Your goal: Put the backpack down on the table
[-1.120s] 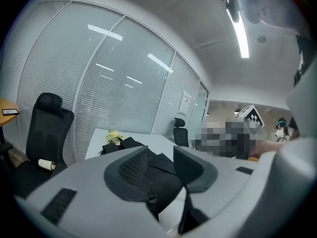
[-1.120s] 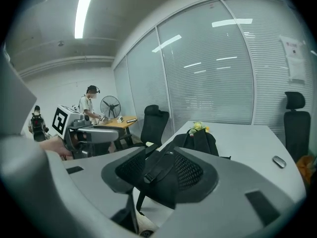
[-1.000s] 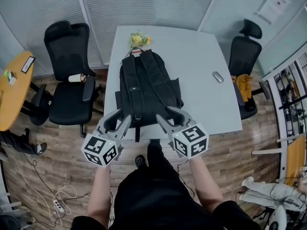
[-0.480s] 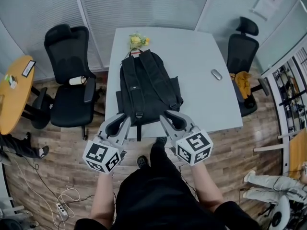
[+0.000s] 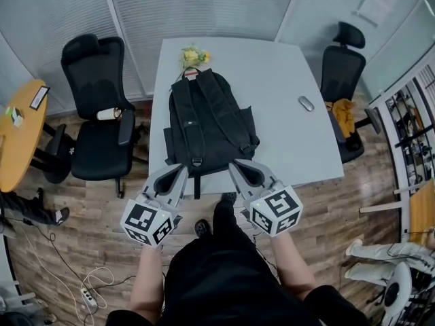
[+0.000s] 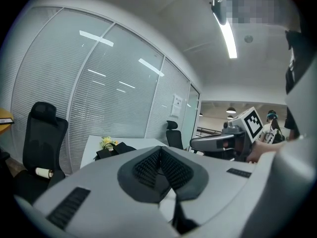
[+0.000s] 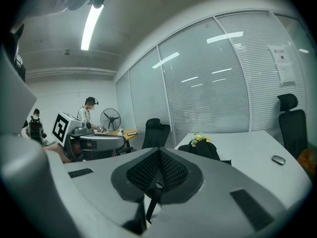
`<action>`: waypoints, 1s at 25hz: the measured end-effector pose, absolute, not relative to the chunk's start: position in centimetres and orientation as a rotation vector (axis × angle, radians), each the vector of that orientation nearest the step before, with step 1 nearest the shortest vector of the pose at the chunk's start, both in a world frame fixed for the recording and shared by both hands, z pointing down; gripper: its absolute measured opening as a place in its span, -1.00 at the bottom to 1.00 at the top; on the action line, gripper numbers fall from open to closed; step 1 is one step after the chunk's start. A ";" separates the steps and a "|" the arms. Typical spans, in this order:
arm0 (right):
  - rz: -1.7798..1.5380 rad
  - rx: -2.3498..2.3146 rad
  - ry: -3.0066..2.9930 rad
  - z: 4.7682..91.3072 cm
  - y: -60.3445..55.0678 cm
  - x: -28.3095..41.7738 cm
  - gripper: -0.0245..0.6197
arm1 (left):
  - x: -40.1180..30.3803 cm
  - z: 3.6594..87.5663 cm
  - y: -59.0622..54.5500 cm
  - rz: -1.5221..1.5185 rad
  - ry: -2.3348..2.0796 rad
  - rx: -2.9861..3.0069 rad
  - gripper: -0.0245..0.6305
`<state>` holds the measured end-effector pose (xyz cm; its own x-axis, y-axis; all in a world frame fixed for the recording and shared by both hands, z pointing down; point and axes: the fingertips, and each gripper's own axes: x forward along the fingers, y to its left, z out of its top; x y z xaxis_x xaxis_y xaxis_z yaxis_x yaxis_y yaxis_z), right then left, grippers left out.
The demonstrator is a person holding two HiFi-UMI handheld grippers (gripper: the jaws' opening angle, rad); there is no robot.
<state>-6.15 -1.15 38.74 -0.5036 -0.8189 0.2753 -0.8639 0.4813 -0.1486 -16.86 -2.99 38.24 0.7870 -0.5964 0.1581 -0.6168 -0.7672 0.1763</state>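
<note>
The black backpack (image 5: 207, 124) lies flat on the pale grey table (image 5: 285, 141), straps up, with its bottom end at the near edge and one strap end hanging over it. My left gripper (image 5: 182, 170) hovers at the backpack's near left corner and my right gripper (image 5: 233, 165) at its near right corner. Both point at the table from just off its edge. In the left gripper view the pads of the left gripper (image 6: 159, 155) meet with nothing between them. The right gripper (image 7: 158, 155) is shut the same way. The backpack (image 7: 205, 148) shows beyond the jaws.
Yellow flowers (image 5: 192, 56) lie past the backpack's top, and a computer mouse (image 5: 306, 104) sits at the table's right. Black office chairs stand to the left (image 5: 95, 114) and right (image 5: 343, 80). An orange table (image 5: 17, 134) is at far left. The person's legs are below the grippers.
Both grippers' jaws have closed from partly open. Both grippers drew back a little from the backpack's near end. The backpack has stayed flat on the table.
</note>
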 end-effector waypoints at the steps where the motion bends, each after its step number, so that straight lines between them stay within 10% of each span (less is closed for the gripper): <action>1: 0.399 1.465 -2.554 38.7 -1.1 -6.2 -0.89 | -16.9 38.2 -2.9 0.139 -0.950 2.759 -0.93; 25: 0.385 1.450 -2.522 39.5 -0.7 -6.6 -0.89 | -17.7 39.1 -2.2 0.168 -0.960 2.735 -0.93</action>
